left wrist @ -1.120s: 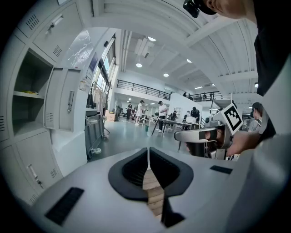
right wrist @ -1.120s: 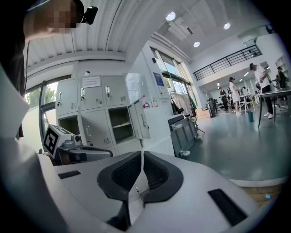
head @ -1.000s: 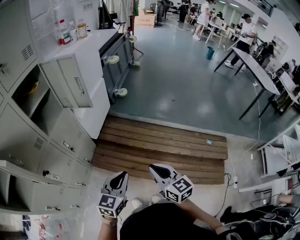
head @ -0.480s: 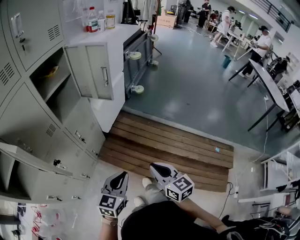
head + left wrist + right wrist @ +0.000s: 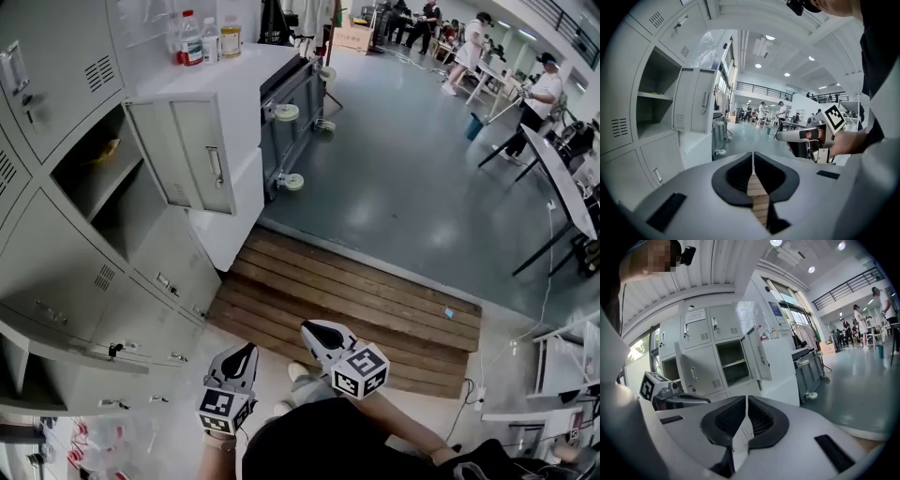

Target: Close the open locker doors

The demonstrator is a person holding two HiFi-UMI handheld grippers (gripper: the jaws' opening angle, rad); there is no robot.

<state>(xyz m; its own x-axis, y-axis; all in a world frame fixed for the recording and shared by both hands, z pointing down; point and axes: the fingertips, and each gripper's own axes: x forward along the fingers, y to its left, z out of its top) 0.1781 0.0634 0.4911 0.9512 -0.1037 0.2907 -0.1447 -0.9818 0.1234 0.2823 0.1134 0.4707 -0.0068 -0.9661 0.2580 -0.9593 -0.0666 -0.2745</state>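
A bank of grey lockers (image 5: pixel 56 262) fills the left of the head view. One upper door (image 5: pixel 187 155) stands swung out, baring a shelved compartment (image 5: pixel 94 173) with something yellow in it. Lower down, a second door (image 5: pixel 70 349) juts out edge-on. Both grippers hang low, near my body and well short of the lockers. My left gripper (image 5: pixel 239 354) is shut and empty, as is my right gripper (image 5: pixel 314 330). The left gripper view shows the open door (image 5: pixel 696 105) far beyond its shut jaws. In the right gripper view, the same door (image 5: pixel 757 352) and another open door (image 5: pixel 684 366) appear.
A white cabinet (image 5: pixel 234 84) carrying bottles (image 5: pixel 192 39) adjoins the lockers, with a grey wheeled cart (image 5: pixel 291 94) beside it. A wooden slat platform (image 5: pixel 347 300) lies ahead of my feet. Tables (image 5: pixel 562 178) and people stand far off at the right.
The view has swung toward the lockers, so the open upper door sits nearer the middle and larger. Both grippers keep their place low in the view, still shut.
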